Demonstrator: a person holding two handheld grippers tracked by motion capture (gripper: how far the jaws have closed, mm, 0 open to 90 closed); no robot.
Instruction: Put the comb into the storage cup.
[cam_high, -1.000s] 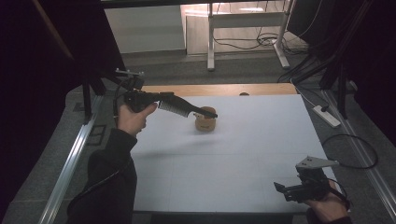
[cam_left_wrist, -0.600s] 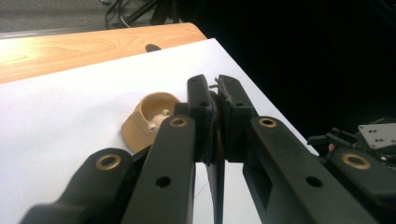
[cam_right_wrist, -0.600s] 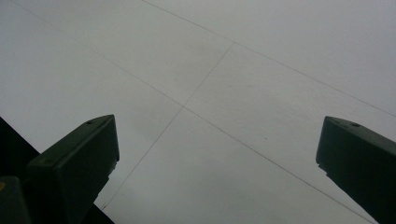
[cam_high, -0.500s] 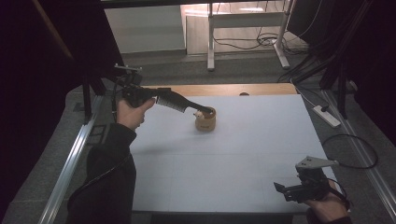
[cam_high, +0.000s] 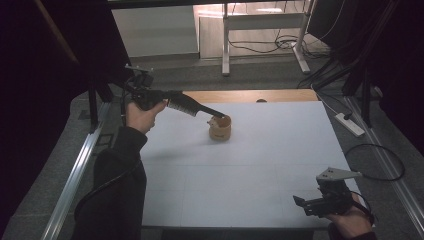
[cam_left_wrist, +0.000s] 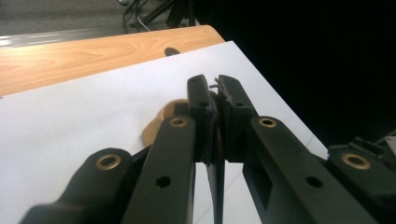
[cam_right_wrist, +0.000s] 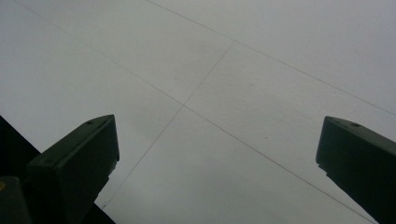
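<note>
White tabletop (cam_high: 260, 165) carried a wooden cup (cam_high: 220, 129) at eleven o'clock, left gripper (cam_high: 216, 115) pinched shut at its rim, likely to tip it; right gripper (cam_high: 300, 202) gaped wide, idle, at five o'clock.

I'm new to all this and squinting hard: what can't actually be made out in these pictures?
- What the left gripper pinches: a thin dark strip, hidden between its shut jaws in the left gripper view.
- The wooden cup: its inside is too small in the high view; the jaws cover most of it up close.
</note>
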